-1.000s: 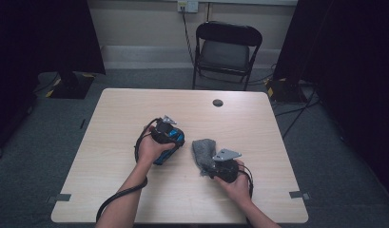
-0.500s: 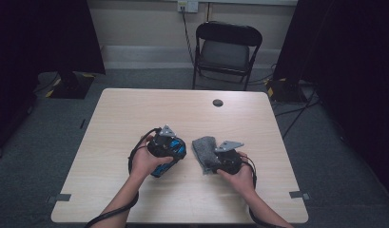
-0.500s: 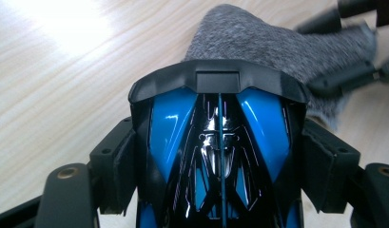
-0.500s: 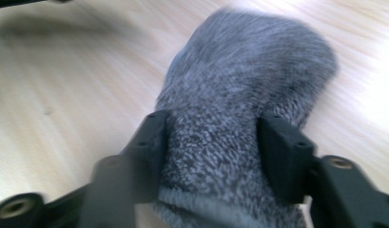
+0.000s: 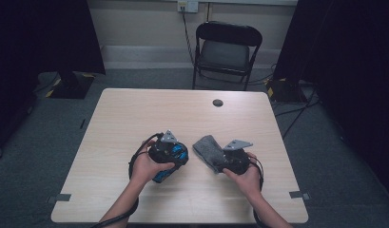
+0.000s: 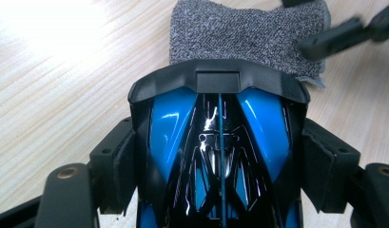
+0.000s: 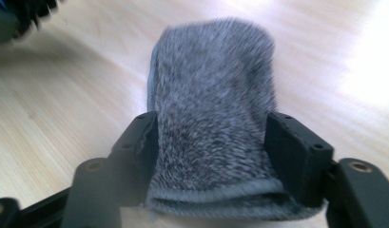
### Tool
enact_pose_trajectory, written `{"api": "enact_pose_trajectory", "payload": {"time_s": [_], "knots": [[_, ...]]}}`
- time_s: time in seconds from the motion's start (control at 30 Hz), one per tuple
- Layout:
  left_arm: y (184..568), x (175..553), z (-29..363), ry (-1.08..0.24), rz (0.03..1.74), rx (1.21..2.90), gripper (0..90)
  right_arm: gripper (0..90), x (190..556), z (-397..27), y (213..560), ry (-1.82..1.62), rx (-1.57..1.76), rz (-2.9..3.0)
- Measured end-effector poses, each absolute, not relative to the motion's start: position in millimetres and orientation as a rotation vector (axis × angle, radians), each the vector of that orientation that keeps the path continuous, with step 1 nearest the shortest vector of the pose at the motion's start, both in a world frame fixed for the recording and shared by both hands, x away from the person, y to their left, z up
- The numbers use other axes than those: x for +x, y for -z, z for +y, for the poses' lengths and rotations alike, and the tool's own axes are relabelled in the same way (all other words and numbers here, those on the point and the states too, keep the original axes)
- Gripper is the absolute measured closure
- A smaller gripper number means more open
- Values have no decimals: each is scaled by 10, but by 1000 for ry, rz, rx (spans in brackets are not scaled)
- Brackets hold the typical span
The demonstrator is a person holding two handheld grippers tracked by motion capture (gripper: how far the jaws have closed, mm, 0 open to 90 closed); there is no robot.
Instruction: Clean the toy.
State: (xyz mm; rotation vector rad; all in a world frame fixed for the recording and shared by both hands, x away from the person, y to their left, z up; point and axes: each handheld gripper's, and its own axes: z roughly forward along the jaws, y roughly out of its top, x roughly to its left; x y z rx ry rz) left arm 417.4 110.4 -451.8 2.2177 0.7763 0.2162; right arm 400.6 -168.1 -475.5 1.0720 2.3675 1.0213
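Observation:
A glossy blue-and-black toy car (image 6: 220, 142) sits between the pads of my left gripper (image 6: 220, 166), which press on both its sides. In the high view that left gripper (image 5: 169, 156) holds the car (image 5: 177, 153) just above the table's near middle. To its right a grey fuzzy cloth (image 5: 206, 147) lies flat on the wood. My right gripper (image 5: 224, 161) is at the cloth's near end. Its jaws have just been opening. The cloth (image 7: 213, 109) lies between them, spread out and unsqueezed. The right gripper's (image 7: 216, 142) pads flank its edges. The cloth (image 6: 249, 33) lies just beyond the car's nose.
The light wooden table (image 5: 135, 109) has a small black round cap (image 5: 218, 102) near its far edge. A black folding chair (image 5: 228, 47) stands behind the table. Cables trail from both grippers toward the near edge.
My left hand has brought the toy car nearer to the front edge and closer to the cloth. The right gripper's jaws stand wider around the cloth, which stays flat on the table.

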Motion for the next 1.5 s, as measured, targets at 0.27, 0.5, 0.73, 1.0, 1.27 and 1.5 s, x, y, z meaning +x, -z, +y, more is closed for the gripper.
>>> {"api": "enact_pose_trajectory", "payload": {"time_s": [0.27,0.5,0.73,1.0,1.27,1.5], "knots": [[4527,4164,1101,-217,771,2216,255,625,4117,-1655,4947,-977,1129,2321],[4514,4155,1116,-210,768,2205,256,714,4299,-1606,4848,-1001,1175,2332],[4500,4175,1218,-245,783,2190,256,713,4321,-1412,4484,-1183,1087,2393],[4478,4166,1220,-247,765,2178,256,712,4235,-1191,4362,-1274,1017,2454],[4468,4165,1247,-266,770,2185,256,712,4237,-1072,4359,-1264,935,2537],[4442,4185,1302,-286,784,2176,255,713,4206,-1084,4335,-1294,881,2580]]}}
